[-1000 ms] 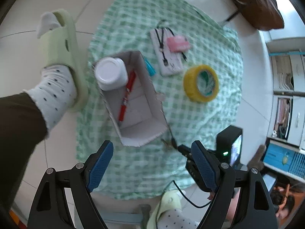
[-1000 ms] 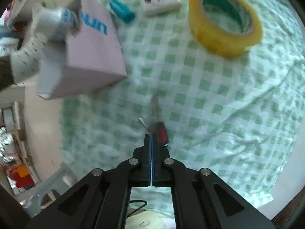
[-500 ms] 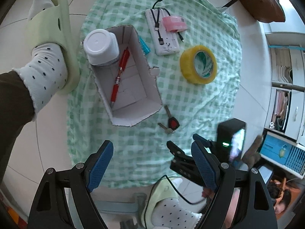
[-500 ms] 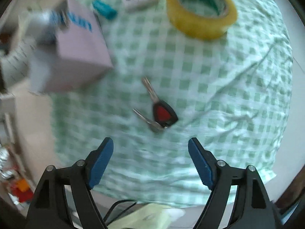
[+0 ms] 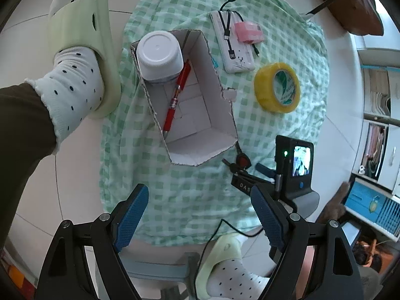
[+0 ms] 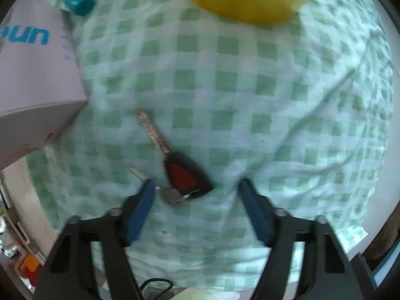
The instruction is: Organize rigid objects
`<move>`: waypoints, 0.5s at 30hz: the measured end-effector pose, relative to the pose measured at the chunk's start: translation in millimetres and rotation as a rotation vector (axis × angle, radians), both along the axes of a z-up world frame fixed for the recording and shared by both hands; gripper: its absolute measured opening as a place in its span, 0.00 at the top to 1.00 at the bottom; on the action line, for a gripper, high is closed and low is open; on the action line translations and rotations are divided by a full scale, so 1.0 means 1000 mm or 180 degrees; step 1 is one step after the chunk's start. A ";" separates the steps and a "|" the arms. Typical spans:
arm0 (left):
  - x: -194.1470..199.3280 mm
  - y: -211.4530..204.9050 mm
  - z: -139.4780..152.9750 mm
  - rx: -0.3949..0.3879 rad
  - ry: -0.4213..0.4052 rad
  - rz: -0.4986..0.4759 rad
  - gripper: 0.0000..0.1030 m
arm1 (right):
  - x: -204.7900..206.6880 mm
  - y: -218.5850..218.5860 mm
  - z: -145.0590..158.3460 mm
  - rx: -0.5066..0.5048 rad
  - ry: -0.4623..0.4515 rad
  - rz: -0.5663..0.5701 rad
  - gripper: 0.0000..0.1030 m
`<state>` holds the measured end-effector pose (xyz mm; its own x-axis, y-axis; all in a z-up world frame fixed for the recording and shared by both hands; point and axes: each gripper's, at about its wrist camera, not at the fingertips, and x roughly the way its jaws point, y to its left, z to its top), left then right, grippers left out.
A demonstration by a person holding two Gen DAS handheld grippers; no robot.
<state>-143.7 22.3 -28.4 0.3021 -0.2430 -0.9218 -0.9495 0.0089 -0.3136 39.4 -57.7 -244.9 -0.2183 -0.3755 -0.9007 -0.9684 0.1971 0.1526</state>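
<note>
A bunch of keys with a black-and-red fob (image 6: 185,175) lies on the green checked cloth (image 6: 250,100). My right gripper (image 6: 196,187) is low over it. Its jaws are closing, with the fob and a small silver key between the blue pads (image 6: 142,207); they do not grip it. In the left wrist view the right gripper (image 5: 247,168) sits at the keys (image 5: 243,161), just beside the open cardboard box (image 5: 225,105). The box holds a white-capped bottle (image 5: 158,55) and a red pen (image 5: 176,97). My left gripper (image 5: 197,195) hangs open above the cloth with nothing in it.
A yellow tape roll (image 5: 277,91), a white power bank with cable (image 5: 232,42), a pink item (image 5: 247,31) and a teal cap (image 6: 77,2) lie on the cloth beyond the box. A person's feet in green slippers (image 5: 82,37) stand at the cloth's edges on tiled floor.
My right gripper went from shut to wide open, then sank onto the keys while its jaws narrowed around them. The left gripper stayed open, almost in place.
</note>
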 end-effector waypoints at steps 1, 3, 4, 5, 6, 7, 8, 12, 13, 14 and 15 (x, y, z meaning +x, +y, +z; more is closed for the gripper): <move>0.001 0.001 0.000 0.0001 0.0005 0.0004 0.19 | 0.000 0.003 0.003 0.0008 0.0024 0.0033 0.67; 0.003 0.003 -0.002 -0.0010 0.0018 0.0037 0.19 | -0.003 0.005 0.006 0.0043 0.0096 0.0018 0.82; 0.004 0.002 -0.003 -0.0020 0.0008 0.0050 0.19 | 0.000 0.005 0.009 0.0070 0.0203 -0.0077 0.89; 0.005 0.001 -0.003 -0.0030 -0.0015 0.0060 0.19 | 0.004 0.003 0.012 0.0089 0.0290 -0.0171 0.90; 0.005 0.002 -0.003 -0.0040 -0.0033 0.0058 0.19 | 0.009 0.001 0.014 0.0113 0.0384 -0.0291 0.93; 0.006 0.001 -0.003 -0.0043 -0.0048 0.0049 0.19 | 0.012 -0.001 0.017 0.0138 0.0454 -0.0372 0.94; 0.008 0.001 -0.002 -0.0038 -0.0055 0.0036 0.19 | 0.016 -0.003 0.020 0.0155 0.0481 -0.0408 0.94; 0.013 0.000 -0.002 -0.0025 -0.0050 0.0009 0.19 | 0.031 -0.012 0.036 0.0246 0.0654 -0.0500 0.95; 0.014 -0.001 -0.001 -0.0028 -0.0061 0.0007 0.19 | 0.033 -0.013 0.040 0.0269 0.0703 -0.0522 0.98; 0.016 -0.001 -0.001 -0.0031 -0.0074 -0.0004 0.19 | 0.035 -0.013 0.043 0.0290 0.0736 -0.0532 0.98; 0.018 -0.002 -0.001 -0.0034 -0.0090 -0.0024 0.19 | 0.037 -0.012 0.049 0.0336 0.0787 -0.0559 0.98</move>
<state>-125.2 20.6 -29.0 0.3261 -0.2551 -0.9103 -0.9402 0.0127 -0.3404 76.8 -69.6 -196.2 -0.4888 -0.2200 -0.8442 -0.8520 0.3286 0.4076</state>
